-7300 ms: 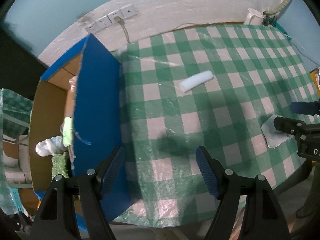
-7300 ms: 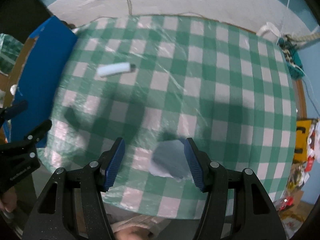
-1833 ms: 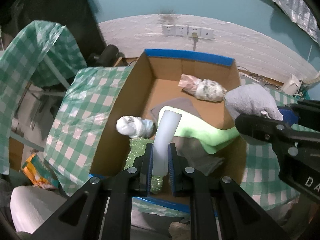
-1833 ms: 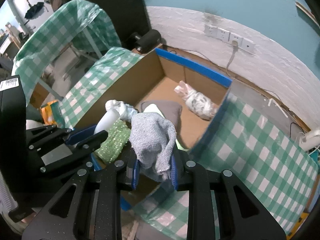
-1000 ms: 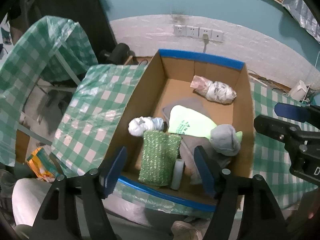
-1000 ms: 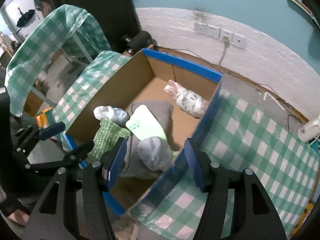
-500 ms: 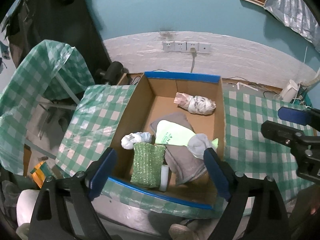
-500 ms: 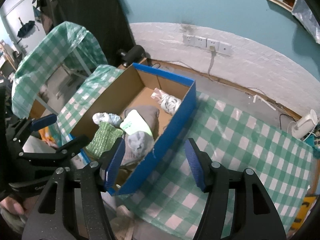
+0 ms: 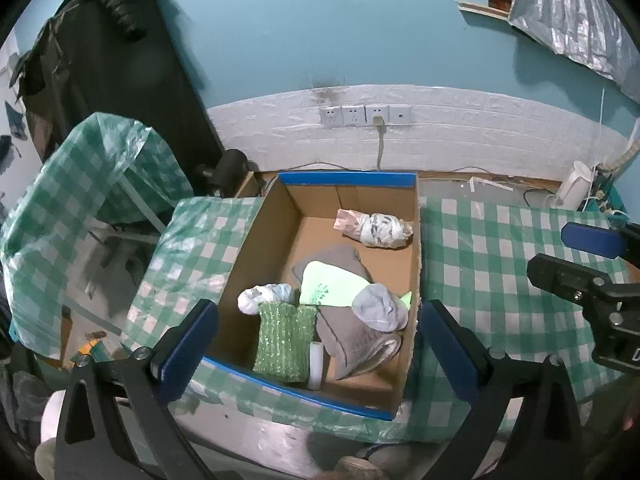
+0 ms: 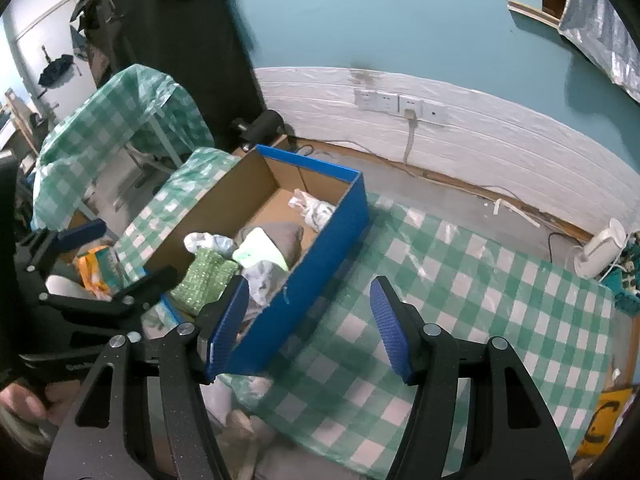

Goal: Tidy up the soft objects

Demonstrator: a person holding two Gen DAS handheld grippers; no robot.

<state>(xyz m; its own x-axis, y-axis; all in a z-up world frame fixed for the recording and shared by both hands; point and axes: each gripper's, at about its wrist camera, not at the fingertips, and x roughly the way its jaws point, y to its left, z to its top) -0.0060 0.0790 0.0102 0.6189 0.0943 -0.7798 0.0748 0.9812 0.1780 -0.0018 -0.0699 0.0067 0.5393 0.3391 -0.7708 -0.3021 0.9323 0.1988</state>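
We hold both grippers high above the table (image 9: 500,248), whose checked cloth carries the box (image 9: 418,280) at its left end. Inside the box lie the soft things, biggest first: a grey cloth (image 9: 352,336), a lime sock (image 9: 332,286) across it, a green sponge (image 9: 284,340), a wrapped bundle (image 9: 376,229) at the far wall, a pale grey wad (image 9: 378,312), a white wad (image 9: 264,298) and a small white roll (image 9: 316,364) (it stands at the near wall, long axis roughly toward us). Our left gripper (image 9: 316,344) sits directly over the box, fingers wide apart and holding nothing; our right gripper (image 10: 308,328) is off to the box's right, over its blue side and the cloth, fingers likewise spread and bare. Nothing soft shows on the open cloth, so we judge the sorting close to finished; should anything inside need tidying, it lies below and ahead of the left fingers, the nearer pair.
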